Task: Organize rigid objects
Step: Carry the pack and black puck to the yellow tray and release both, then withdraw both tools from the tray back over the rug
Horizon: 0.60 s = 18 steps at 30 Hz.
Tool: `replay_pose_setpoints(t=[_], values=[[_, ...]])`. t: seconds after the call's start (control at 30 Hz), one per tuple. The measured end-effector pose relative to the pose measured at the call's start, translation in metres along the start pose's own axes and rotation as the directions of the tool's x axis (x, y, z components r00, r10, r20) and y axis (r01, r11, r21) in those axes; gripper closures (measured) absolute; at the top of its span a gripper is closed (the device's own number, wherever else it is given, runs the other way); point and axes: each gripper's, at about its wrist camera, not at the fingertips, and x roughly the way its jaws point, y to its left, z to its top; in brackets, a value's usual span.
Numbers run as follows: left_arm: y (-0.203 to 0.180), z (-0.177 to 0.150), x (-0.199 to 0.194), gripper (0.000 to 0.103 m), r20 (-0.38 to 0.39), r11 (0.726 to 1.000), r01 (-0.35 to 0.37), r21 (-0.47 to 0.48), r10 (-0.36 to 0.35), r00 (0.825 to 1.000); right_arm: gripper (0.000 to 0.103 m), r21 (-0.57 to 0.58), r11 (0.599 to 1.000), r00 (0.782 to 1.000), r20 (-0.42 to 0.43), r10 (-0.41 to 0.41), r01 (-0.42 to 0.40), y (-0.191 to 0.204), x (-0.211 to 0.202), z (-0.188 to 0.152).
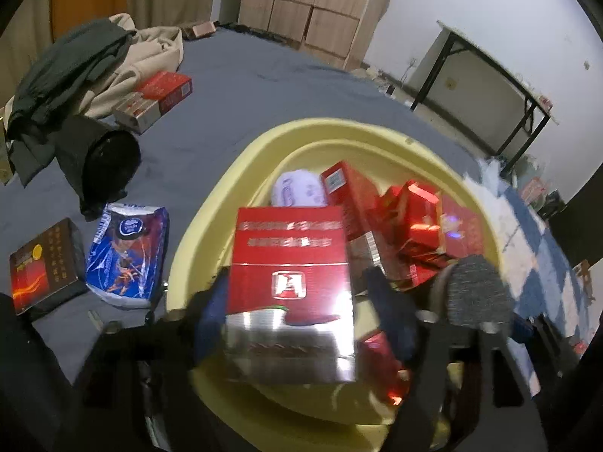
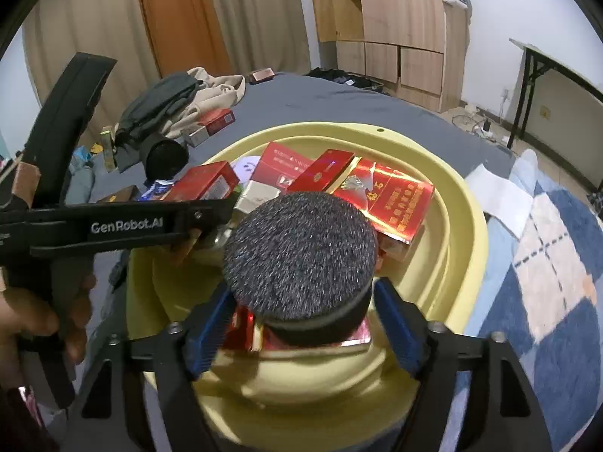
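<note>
Red box [image 1: 292,293] between left jaws, above yellow basin [image 1: 233,173].

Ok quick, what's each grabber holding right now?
Left gripper: closed on a red box, above the yellow basin.
Right gripper: closed on a round dark grey object, above the same basin.

Left gripper [image 1: 294,297] and right gripper [image 2: 301,316] (each loaded) hover, clamped.

On my bed [image 1: 264,86]: one yellow basin [image 1: 196,233], two loose red cartons [image 1: 154,100], one dark box [image 1: 45,263], one blue packet [image 1: 126,256].
</note>
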Motion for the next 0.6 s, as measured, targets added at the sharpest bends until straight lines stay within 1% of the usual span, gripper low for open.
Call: replay_pose_setpoints(t=[0.07, 0.1, 0.17, 0.27, 0.4, 0.5, 0.57, 0.6], values=[[-0.008, 0.002, -0.016, 0.003, 0.049, 1.0, 0.002, 0.006, -0.002, 0.999, 0.003, 0.005, 1.0, 1.0, 0.015, 0.008, -0.008, 0.0, -0.017, -0.003], [-0.014, 0.003, -0.025, 0.0, 0.07, 1.0, 0.008, 0.016, -0.009, 0.998, 0.003, 0.009, 1.0, 1.0, 0.015, 0.01, -0.01, 0.001, -0.027, -0.005], [-0.029, 0.004, -0.044, 0.0, 0.1, 0.999, 0.016, 0.048, -0.02, 0.995, 0.001, 0.022, 1.0, 1.0, 0.026, 0.005, -0.005, -0.002, -0.056, -0.013], [-0.06, -0.001, -0.074, 0.0, 0.108, 0.992, 0.069, 0.103, -0.08, 0.991, 0.0, 0.069, 0.998, 0.998, 0.063, -0.017, 0.012, -0.008, -0.105, -0.031], [-0.107, -0.019, -0.111, 0.0, 0.098, 0.97, 0.14, 0.199, -0.162, 0.982, 0.0, 0.148, 0.986, 0.989, 0.111, -0.094, 0.077, -0.025, -0.184, -0.07], [-0.141, -0.041, -0.136, 0.0, 0.09, 0.947, 0.17, 0.271, -0.2, 0.976, 0.0, 0.17, 0.972, 0.974, 0.133, -0.184, 0.16, -0.037, -0.244, -0.104], [-0.154, -0.056, -0.146, 0.0, 0.069, 0.944, 0.2, 0.261, -0.225, 0.972, 0.0, 0.188, 0.958, 0.96, 0.136, -0.243, 0.216, -0.045, -0.282, -0.129], [-0.159, -0.066, -0.152, 0.0, 0.051, 0.941, 0.234, 0.244, -0.253, 0.966, 0.0, 0.196, 0.951, 0.955, 0.13, -0.267, 0.239, -0.049, -0.296, -0.138]])
